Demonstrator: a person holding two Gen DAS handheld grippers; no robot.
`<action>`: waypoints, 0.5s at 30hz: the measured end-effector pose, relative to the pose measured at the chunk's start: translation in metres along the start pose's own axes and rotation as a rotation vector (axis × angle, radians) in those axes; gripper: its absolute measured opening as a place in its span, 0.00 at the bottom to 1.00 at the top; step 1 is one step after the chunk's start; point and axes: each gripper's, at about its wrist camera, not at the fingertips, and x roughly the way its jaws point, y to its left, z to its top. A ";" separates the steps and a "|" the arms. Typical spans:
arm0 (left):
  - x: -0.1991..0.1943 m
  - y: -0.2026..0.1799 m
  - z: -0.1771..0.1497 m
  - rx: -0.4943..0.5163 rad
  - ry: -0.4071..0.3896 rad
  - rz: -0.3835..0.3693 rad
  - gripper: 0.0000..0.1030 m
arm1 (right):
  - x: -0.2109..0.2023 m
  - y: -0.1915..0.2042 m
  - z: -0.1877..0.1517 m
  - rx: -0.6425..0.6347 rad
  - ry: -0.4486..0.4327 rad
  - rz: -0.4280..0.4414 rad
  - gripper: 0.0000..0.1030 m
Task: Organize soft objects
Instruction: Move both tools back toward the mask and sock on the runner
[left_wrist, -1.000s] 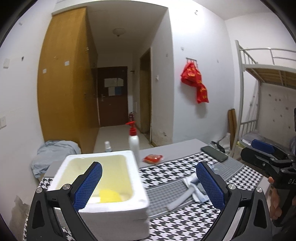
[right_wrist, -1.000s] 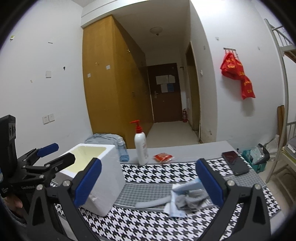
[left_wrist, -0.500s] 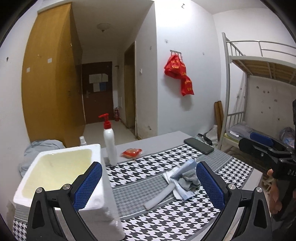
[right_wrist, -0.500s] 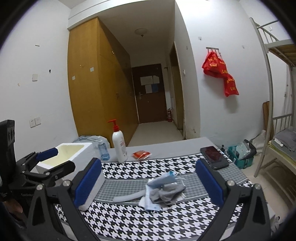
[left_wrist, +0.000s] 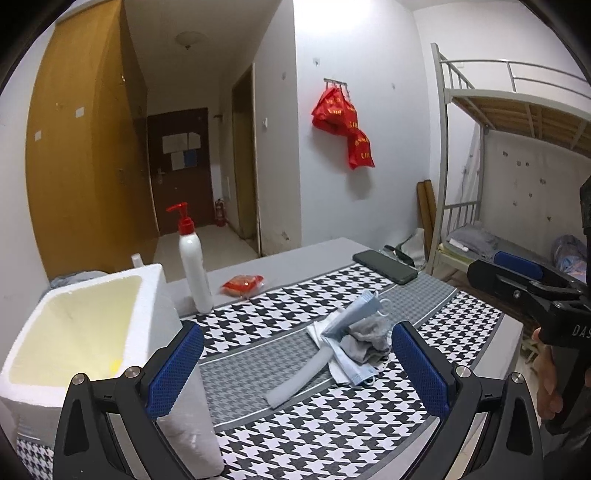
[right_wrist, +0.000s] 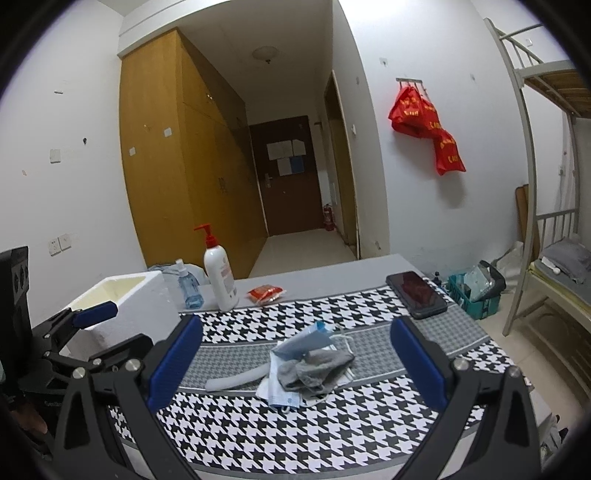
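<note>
Centrally on the houndstooth tablecloth (right_wrist: 332, 421) lies one small heap of soft things: two pale blue face masks (right_wrist: 282, 393), one of them propped up as a folded wedge at the heap's 12 o'clock, one crumpled grey sock (right_wrist: 317, 369) on top, and one light grey foam tube (right_wrist: 236, 380) sticking out toward 9 o'clock. In the left wrist view the same heap (left_wrist: 354, 343) sits at about 1 o'clock from the camera, with the tube (left_wrist: 299, 380) pointing down toward 7 o'clock.

One white foam box (left_wrist: 85, 339) stands open at the table's left end, its yellowish inside showing one small yellow scrap; what that scrap is cannot be told. Behind it, toward 12 o'clock, stand one white pump bottle with a red head (right_wrist: 219, 273) and one small clear blue spray bottle (right_wrist: 190, 288). One red snack packet (right_wrist: 266, 293) lies just beside the pump bottle, and one dark phone (right_wrist: 415, 293) lies near the far right edge.

The left gripper (left_wrist: 295, 373) hovers above the table beside the box, its two blue-padded fingers spread wide and holding nothing. The right gripper (right_wrist: 295, 365) hangs over the near edge facing the heap, its two fingers likewise released and empty. A hand (left_wrist: 546, 376) grasps the right gripper's handle at 3 o'clock in the left view.
</note>
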 end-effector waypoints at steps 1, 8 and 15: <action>0.003 0.000 -0.001 -0.002 0.011 0.000 0.99 | 0.001 -0.001 -0.001 -0.001 0.001 -0.001 1.00; 0.015 -0.010 -0.003 0.020 0.024 0.019 0.99 | 0.013 -0.016 -0.008 0.027 0.038 -0.013 1.00; 0.028 -0.028 0.000 0.059 0.034 -0.013 0.99 | 0.015 -0.033 -0.012 0.048 0.048 -0.014 1.00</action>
